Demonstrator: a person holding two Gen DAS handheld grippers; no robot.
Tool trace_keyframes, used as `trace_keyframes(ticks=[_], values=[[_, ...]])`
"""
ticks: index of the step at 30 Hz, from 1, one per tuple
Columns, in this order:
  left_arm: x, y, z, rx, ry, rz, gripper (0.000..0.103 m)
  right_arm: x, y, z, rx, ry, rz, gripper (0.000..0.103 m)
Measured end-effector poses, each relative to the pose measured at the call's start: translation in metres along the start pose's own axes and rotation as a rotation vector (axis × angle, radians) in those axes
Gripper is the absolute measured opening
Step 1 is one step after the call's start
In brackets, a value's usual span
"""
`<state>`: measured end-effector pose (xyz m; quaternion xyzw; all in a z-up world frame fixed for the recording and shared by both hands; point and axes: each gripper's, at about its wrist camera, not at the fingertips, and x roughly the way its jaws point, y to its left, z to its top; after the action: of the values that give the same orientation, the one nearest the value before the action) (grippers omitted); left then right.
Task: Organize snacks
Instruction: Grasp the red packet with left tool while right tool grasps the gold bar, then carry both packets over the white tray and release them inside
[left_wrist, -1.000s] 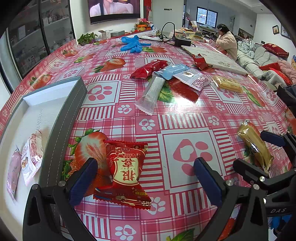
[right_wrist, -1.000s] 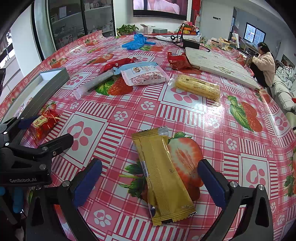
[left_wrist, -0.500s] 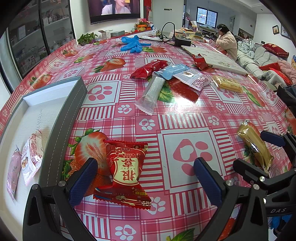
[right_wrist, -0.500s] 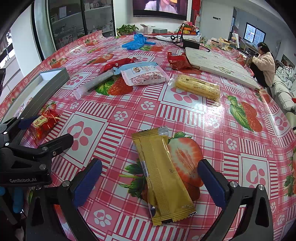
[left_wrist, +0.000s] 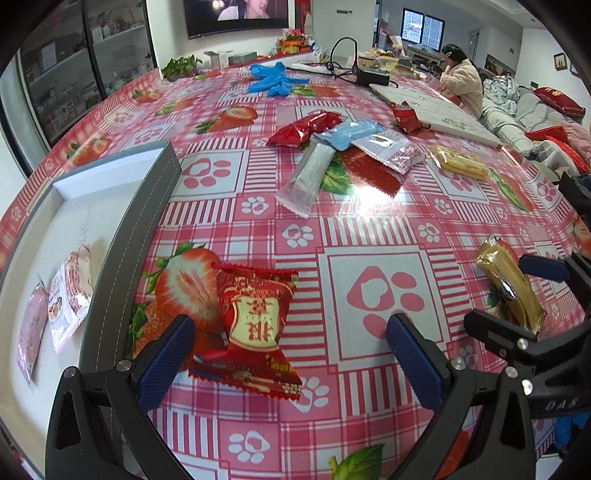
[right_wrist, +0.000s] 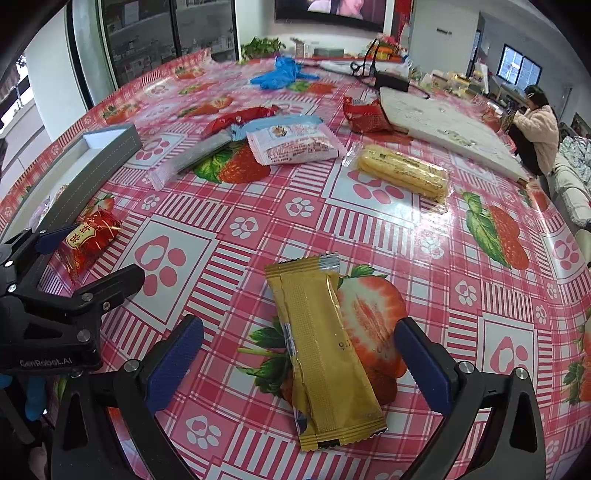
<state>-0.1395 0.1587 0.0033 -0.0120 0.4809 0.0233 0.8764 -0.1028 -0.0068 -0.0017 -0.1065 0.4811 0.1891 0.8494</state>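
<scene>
A red snack packet (left_wrist: 255, 325) lies on the strawberry tablecloth between the wide-apart fingers of my left gripper (left_wrist: 291, 363), which is open. The same red packet (right_wrist: 88, 240) shows at the left of the right wrist view. A gold snack bar (right_wrist: 321, 347) lies lengthwise between the fingers of my right gripper (right_wrist: 299, 367), also open; the gold bar (left_wrist: 509, 284) appears at the right of the left wrist view. A grey box (left_wrist: 122, 236) with a white inside sits to the left and holds two pale pink packets (left_wrist: 66, 295).
More snacks lie mid-table: a red wrapper (left_wrist: 303, 127), a blue packet (left_wrist: 349, 134), a clear stick pack (left_wrist: 306, 181), a white-pink packet (right_wrist: 291, 144), a yellow cake bar (right_wrist: 404, 171). Blue gloves (left_wrist: 275, 79), a white board (right_wrist: 443, 125) and a seated person (right_wrist: 535, 129) are farther back.
</scene>
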Motion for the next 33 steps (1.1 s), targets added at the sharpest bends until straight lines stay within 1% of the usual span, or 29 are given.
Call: trace_keyframes(ticks=[3,4,5,6,7,8,10,11,12,13,16,19,25,29,33], values=[[-0.004,0.0,0.001,0.003,0.031,-0.009,0.094,0.006,0.0,0.014,-0.021,0.094,0.008,0.103],[-0.006,-0.001,0.0,0.01,0.032,-0.013,0.085,0.007,0.0,0.016,-0.019,0.113,0.012,0.103],[-0.009,-0.002,0.0,0.017,0.03,-0.019,0.072,0.008,-0.001,0.017,-0.019,0.127,0.011,0.103],[-0.012,-0.003,-0.001,0.025,0.028,-0.025,0.064,0.008,0.0,0.019,-0.018,0.141,0.006,0.102],[-0.014,-0.003,-0.001,0.031,0.027,-0.034,0.048,0.008,0.0,0.02,-0.013,0.145,0.005,0.1],[-0.014,-0.003,-0.001,0.034,0.029,-0.047,0.049,0.007,0.0,0.02,-0.007,0.144,0.002,0.095],[-0.016,0.0,-0.001,0.024,0.037,-0.079,0.049,0.003,0.0,0.021,0.003,0.132,-0.003,0.078],[-0.017,0.001,-0.002,0.014,0.039,-0.093,0.049,-0.001,0.0,0.022,0.005,0.122,-0.002,0.056],[-0.02,0.003,-0.003,-0.005,0.043,-0.122,0.049,-0.004,-0.001,0.023,0.01,0.117,-0.005,0.029],[-0.022,0.005,-0.003,-0.017,0.044,-0.14,0.049,-0.005,-0.001,0.023,0.021,0.123,0.001,0.025],[-0.037,0.01,-0.003,-0.037,0.014,-0.176,0.049,-0.007,-0.007,0.019,0.083,0.129,0.042,0.025],[-0.053,0.015,0.0,-0.045,-0.019,-0.202,0.049,-0.012,-0.011,0.015,0.152,0.135,0.127,0.024],[-0.08,0.036,0.009,-0.077,-0.083,-0.198,0.049,-0.024,-0.002,0.021,0.185,0.117,0.19,0.024],[-0.097,0.061,0.013,-0.117,-0.132,-0.175,0.049,-0.03,0.017,0.036,0.17,0.104,0.238,0.024],[-0.102,0.091,0.011,-0.141,-0.163,-0.103,0.049,-0.035,0.045,0.052,0.133,0.094,0.296,0.024]])
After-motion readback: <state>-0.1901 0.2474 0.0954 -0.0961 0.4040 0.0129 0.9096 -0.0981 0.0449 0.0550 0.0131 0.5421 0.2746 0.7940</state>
